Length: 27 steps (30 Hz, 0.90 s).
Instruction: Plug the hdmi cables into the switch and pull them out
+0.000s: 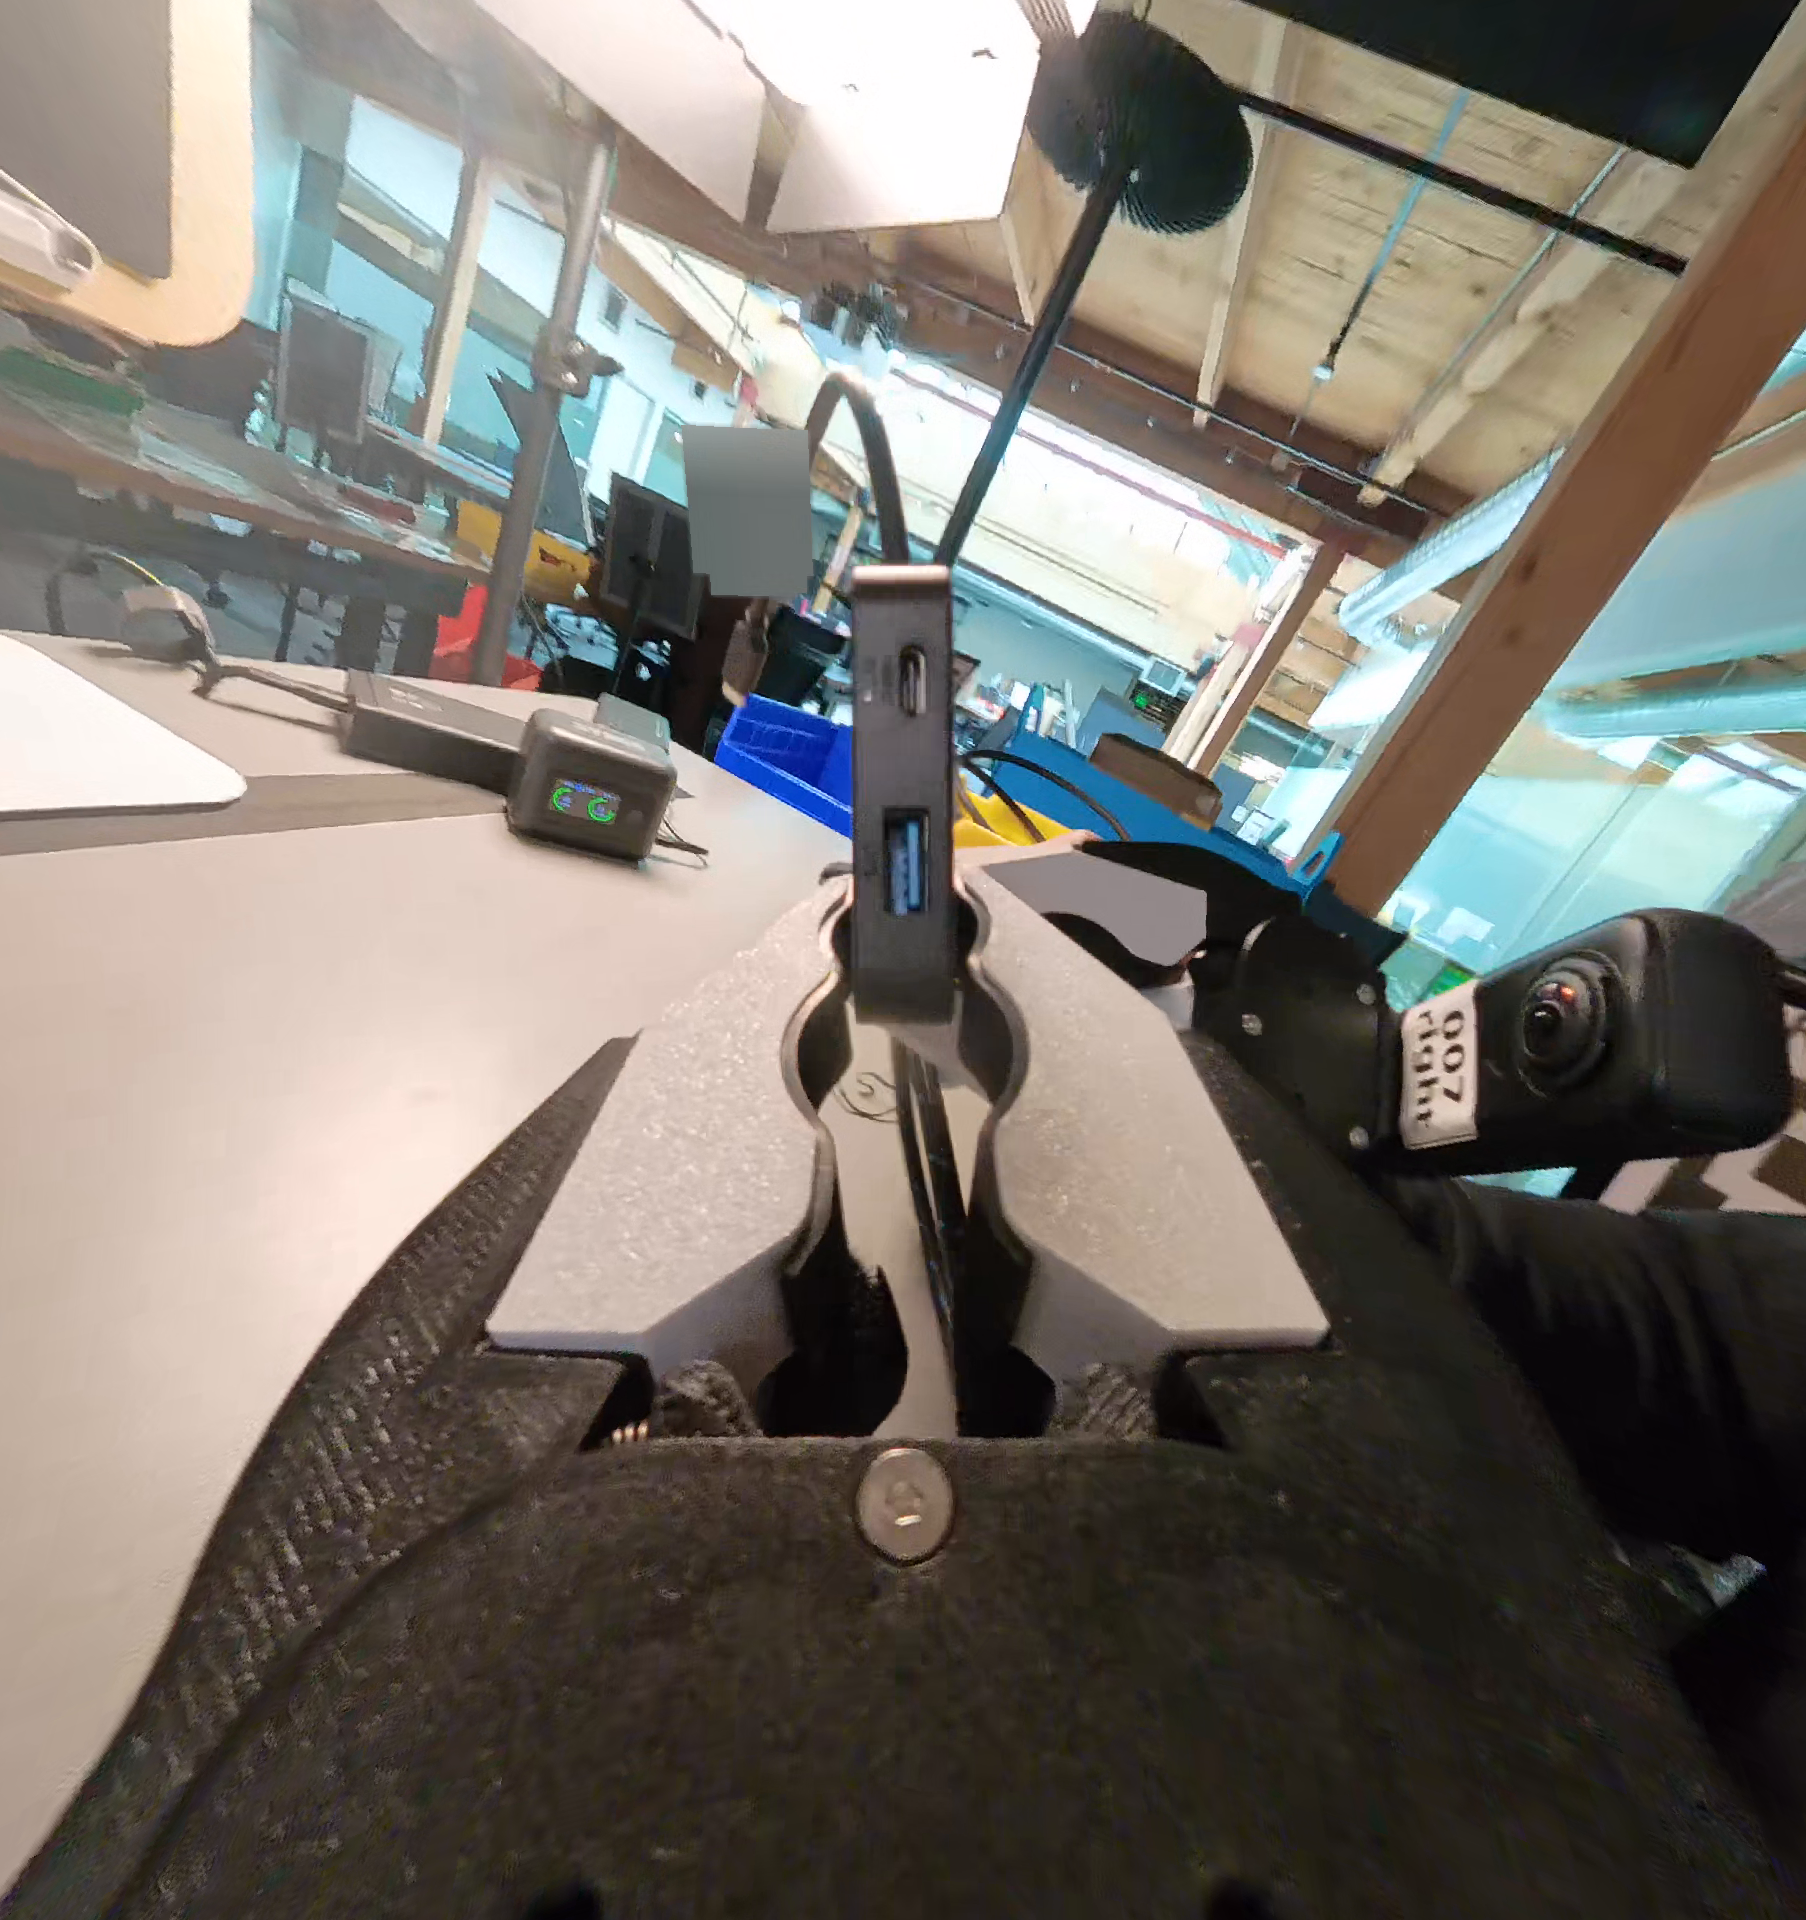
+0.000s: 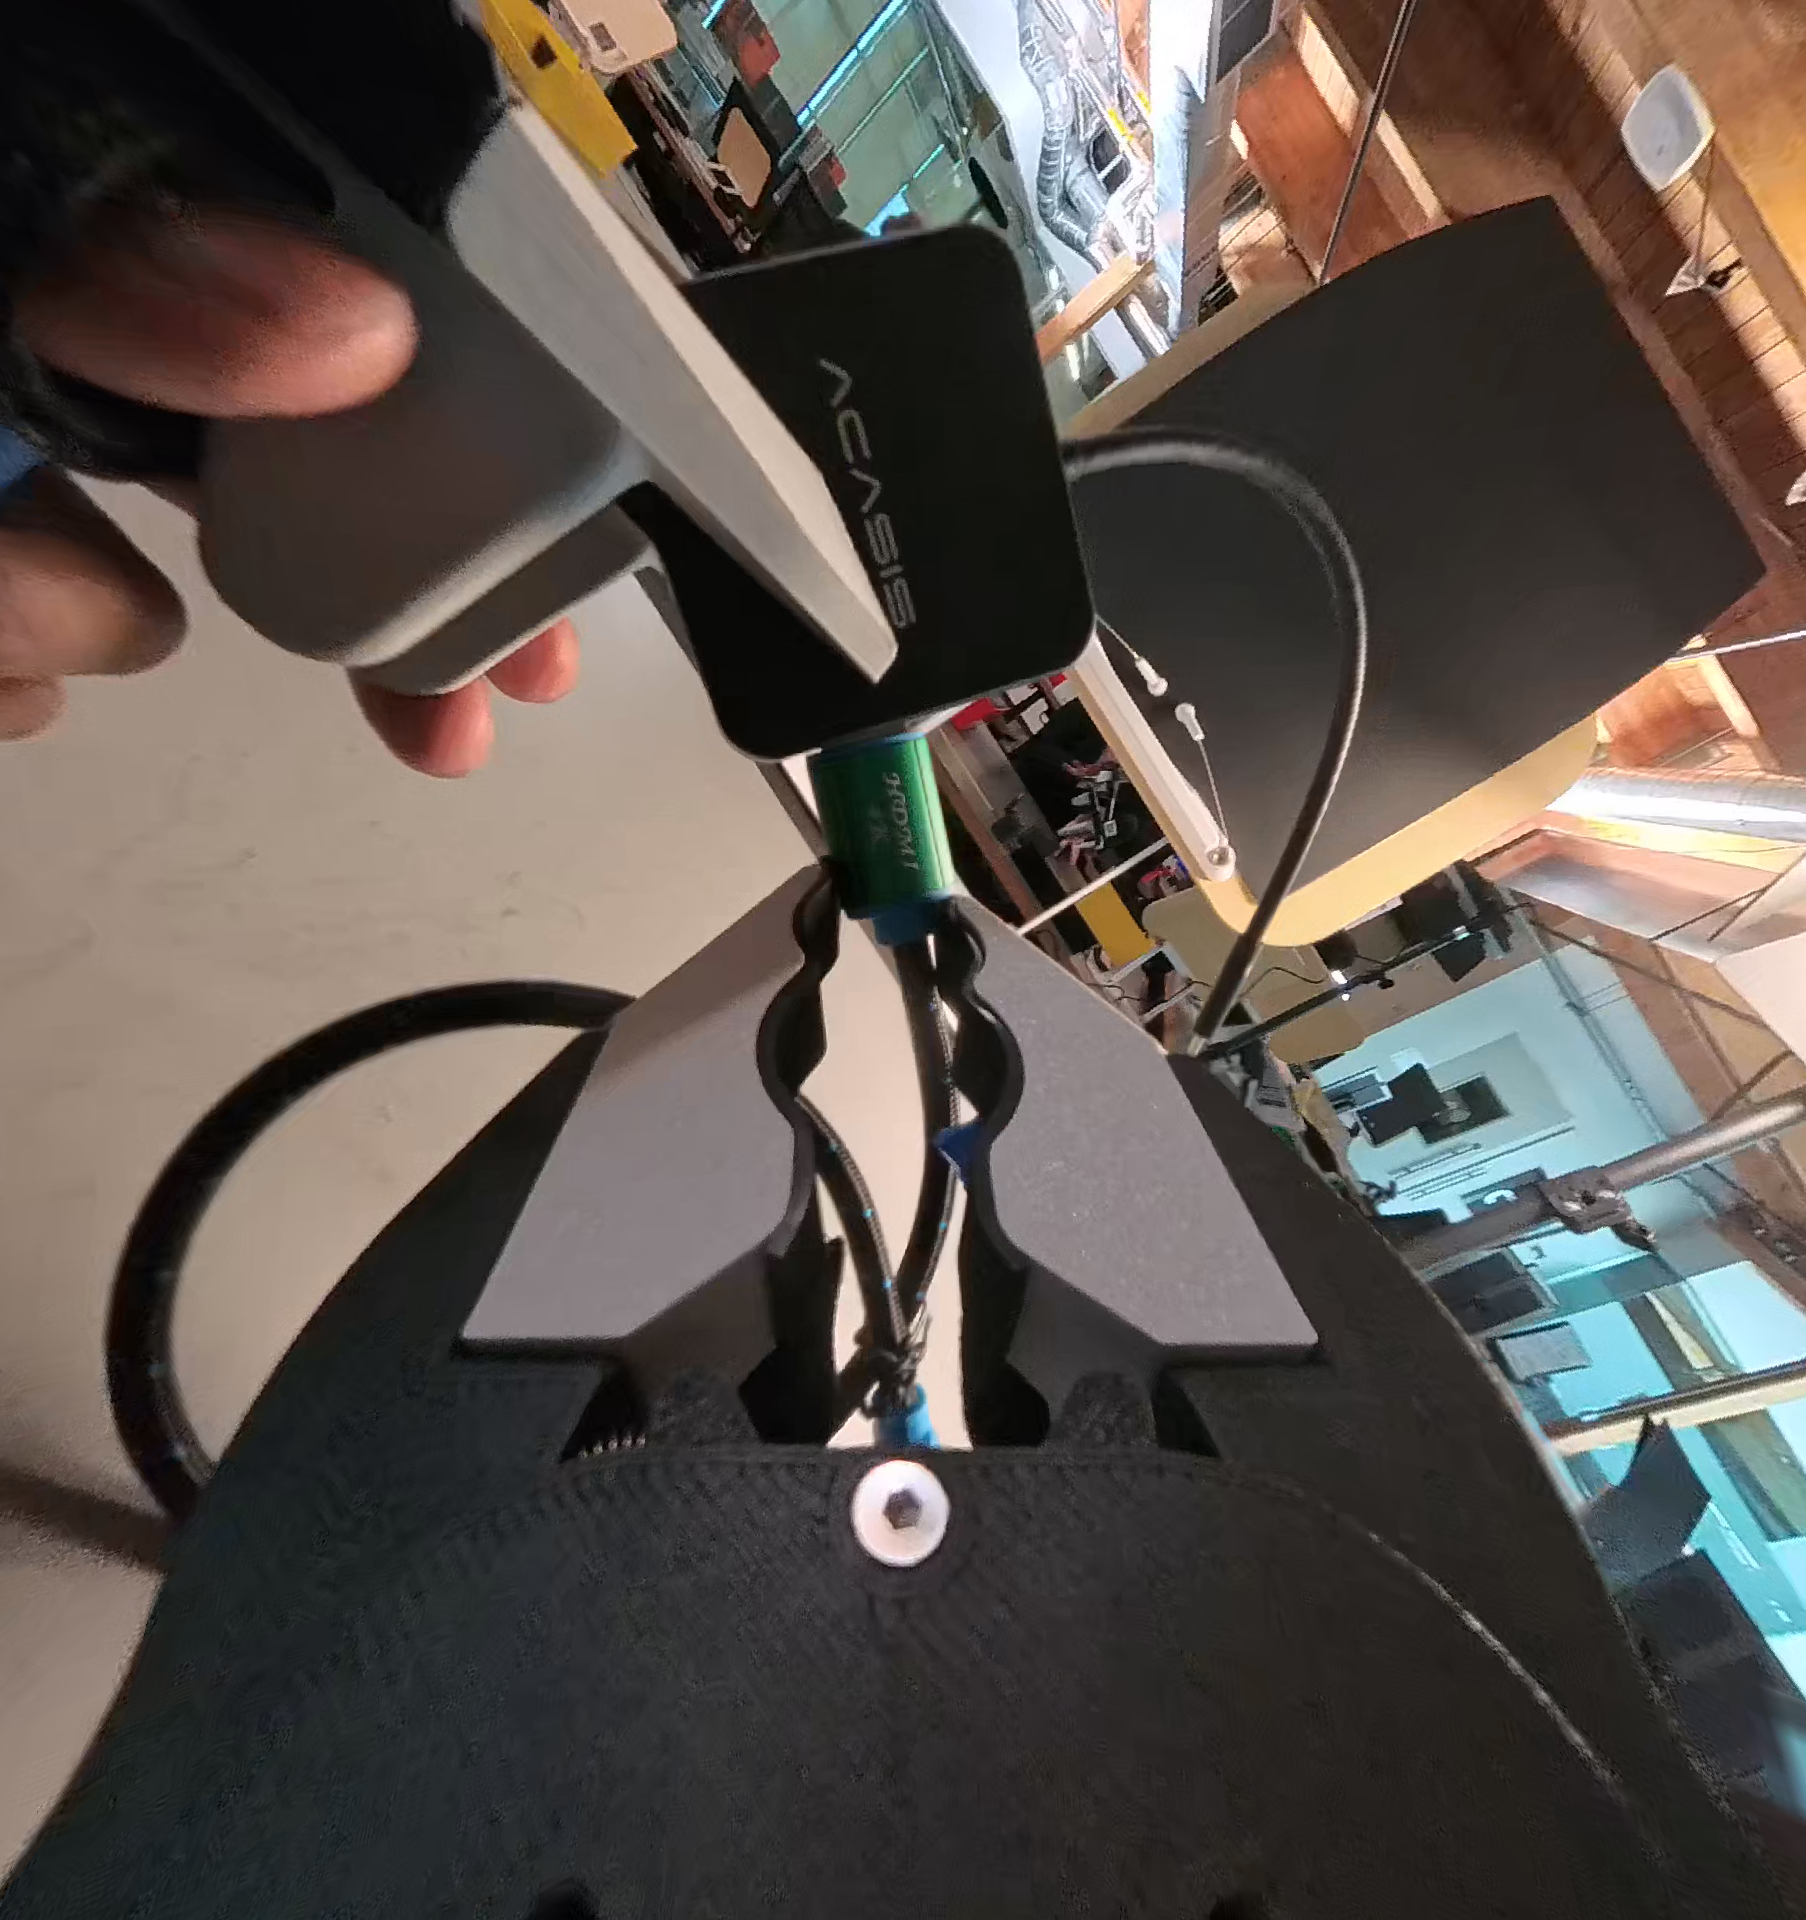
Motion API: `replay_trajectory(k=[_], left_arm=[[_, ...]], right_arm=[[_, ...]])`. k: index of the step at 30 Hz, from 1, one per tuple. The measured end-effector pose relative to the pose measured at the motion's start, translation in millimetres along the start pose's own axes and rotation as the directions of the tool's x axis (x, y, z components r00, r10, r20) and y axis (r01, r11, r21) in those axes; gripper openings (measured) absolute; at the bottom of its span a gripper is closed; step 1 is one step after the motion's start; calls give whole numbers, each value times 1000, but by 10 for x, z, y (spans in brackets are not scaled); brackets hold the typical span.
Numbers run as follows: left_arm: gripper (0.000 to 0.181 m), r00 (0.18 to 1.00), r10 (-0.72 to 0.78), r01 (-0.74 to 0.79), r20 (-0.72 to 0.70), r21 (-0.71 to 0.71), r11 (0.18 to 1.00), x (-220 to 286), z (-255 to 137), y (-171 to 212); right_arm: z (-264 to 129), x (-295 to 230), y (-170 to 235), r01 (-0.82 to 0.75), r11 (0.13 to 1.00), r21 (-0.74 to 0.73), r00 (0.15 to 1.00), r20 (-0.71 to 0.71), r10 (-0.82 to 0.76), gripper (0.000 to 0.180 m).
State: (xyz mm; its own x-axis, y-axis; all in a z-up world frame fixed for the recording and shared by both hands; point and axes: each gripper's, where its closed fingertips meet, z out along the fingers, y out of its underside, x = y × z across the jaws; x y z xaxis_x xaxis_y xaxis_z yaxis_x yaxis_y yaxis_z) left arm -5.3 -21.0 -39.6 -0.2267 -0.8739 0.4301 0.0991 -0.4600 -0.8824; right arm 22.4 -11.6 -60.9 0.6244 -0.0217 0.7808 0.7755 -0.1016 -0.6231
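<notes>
Close in on the right wrist view, the right gripper had its fingers pinched onto the back end of the green HDMI plug, the braided cable trailing back between the jaws toward 6 o'clock. Just beyond at 12 o'clock, that plug sat seated in the edge of the dark switch, no metal tongue showing that I could make out. The switch was held in the air, clear of the table.

Over on the left wrist view, the left gripper was clamped on the switch edge-on, its lower end squeezed between the 2 fingers, a blue port and a small oval port facing the camera. Farther off at 10 o'clock, a small charger with a lit display rested on the table, well apart from the action.

My read: this was the joined stage, either the end of insertion or the start of extraction. The next move would call for a straight pull along the plug's axis, the left grip bracing the switch so it didn't twist.
</notes>
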Motion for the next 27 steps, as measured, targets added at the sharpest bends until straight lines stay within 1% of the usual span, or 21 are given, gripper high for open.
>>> replay_trajectory(k=[3, 6, 11, 15, 19, 27], left_arm=[[13, 998, 57, -58, 23, 24, 998, -21, -54, -79], [13, 996, 89, -89, 23, 17, 996, -3, -78, -105], [13, 1000, 10, -10, 11, 32, 999, -19, -58, -96], [13, 999, -31, 29, 24, 71, 997, -35, -69, -123], [13, 999, -10, 5, 50, 97, 995, -22, -76, -137], [13, 998, 31, -35, 52, 86, 996, 24, -78, -167]], right_arm=[[-9, -97, -60, -7, 999, 37, 998, 63, 5, 17], [-17, -102, -81, -2, 999, 47, 997, 71, -2, 16], [-16, -110, -60, -9, 1000, 24, 997, 80, 7, 15], [-19, -151, -88, -13, 1000, 26, 996, 94, 11, 15], [-22, -145, -99, -6, 999, 36, 996, 90, 3, 15], [-35, -120, -127, 32, 999, 42, 995, 96, -36, 15]])
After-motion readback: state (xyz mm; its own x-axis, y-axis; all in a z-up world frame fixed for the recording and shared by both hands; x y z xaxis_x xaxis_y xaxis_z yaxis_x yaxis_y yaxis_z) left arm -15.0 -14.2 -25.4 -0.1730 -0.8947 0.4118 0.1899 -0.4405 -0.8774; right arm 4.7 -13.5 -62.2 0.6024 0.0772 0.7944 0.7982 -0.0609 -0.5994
